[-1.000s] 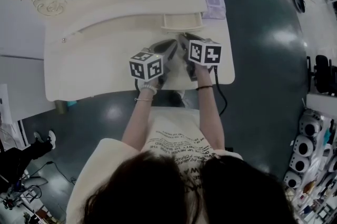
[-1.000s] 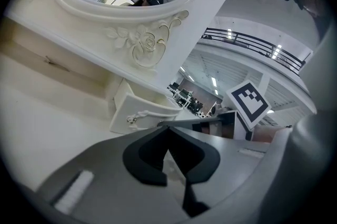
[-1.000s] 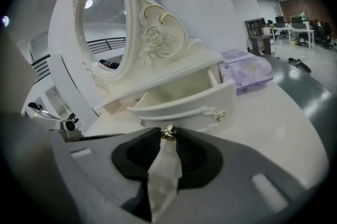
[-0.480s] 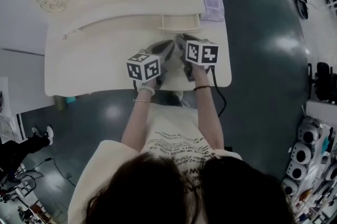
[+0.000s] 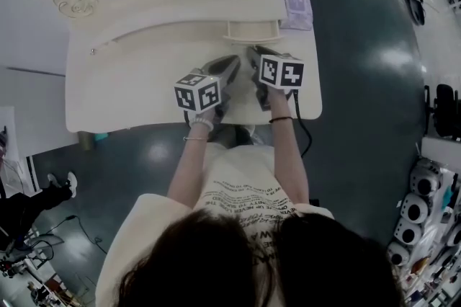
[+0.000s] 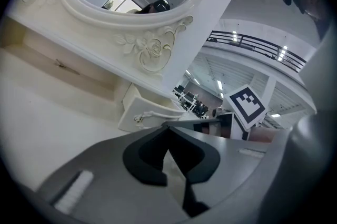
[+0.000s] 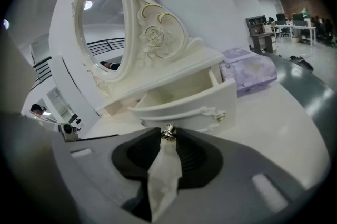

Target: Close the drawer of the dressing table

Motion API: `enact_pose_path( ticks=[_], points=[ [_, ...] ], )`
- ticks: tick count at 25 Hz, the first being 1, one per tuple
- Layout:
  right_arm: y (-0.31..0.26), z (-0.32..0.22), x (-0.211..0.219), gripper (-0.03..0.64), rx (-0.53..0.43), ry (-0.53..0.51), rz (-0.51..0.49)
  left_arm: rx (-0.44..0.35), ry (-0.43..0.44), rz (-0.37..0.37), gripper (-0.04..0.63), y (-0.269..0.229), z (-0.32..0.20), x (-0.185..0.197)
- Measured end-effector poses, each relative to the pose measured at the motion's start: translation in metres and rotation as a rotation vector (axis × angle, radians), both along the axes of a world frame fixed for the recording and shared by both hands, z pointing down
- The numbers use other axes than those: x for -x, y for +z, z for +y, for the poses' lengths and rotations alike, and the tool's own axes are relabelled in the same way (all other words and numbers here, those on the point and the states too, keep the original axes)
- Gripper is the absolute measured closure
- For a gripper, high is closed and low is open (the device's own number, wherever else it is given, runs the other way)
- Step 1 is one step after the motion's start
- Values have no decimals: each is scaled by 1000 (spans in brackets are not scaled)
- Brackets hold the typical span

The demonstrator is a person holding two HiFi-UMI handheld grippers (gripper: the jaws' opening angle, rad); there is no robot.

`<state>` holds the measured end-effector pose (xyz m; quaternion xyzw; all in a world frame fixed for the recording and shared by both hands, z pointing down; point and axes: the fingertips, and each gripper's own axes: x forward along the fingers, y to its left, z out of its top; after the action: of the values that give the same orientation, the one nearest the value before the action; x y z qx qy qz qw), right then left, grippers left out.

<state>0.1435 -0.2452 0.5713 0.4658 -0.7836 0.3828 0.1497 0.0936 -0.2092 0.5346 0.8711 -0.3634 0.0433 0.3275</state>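
Now drawer open, long axis sideways; right tool clasps knob; left tool clenched.

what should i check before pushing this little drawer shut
1. Drawer closed: not ok, it stands pulled out.
2. Right gripper on the drawer knob: ok, jaw tips close on it.
3. Drawer inside empty: ok, nothing shows in it.
4. Left gripper clear of the drawer: ok, shut, empty, short of its front.
5. Purple pack clear of the path: ok, lies beside the drawer.
6. Slot behind the drawer free: cannot tell, hidden.
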Motion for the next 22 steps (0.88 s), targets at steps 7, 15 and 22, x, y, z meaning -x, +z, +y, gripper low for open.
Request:
enact_pose_path(
  ticks=[7, 15, 22],
  points=[
    [0, -5, 2, 517, 7, 15, -5, 19, 12, 9, 604, 2, -3, 3],
    [-2, -15, 0, 517, 7, 22, -7, 25, 21, 7, 604, 0, -13, 3],
    [-1, -22, 0, 517, 7, 20, -10, 25, 14, 12, 604, 0, -22, 4]
  ],
)
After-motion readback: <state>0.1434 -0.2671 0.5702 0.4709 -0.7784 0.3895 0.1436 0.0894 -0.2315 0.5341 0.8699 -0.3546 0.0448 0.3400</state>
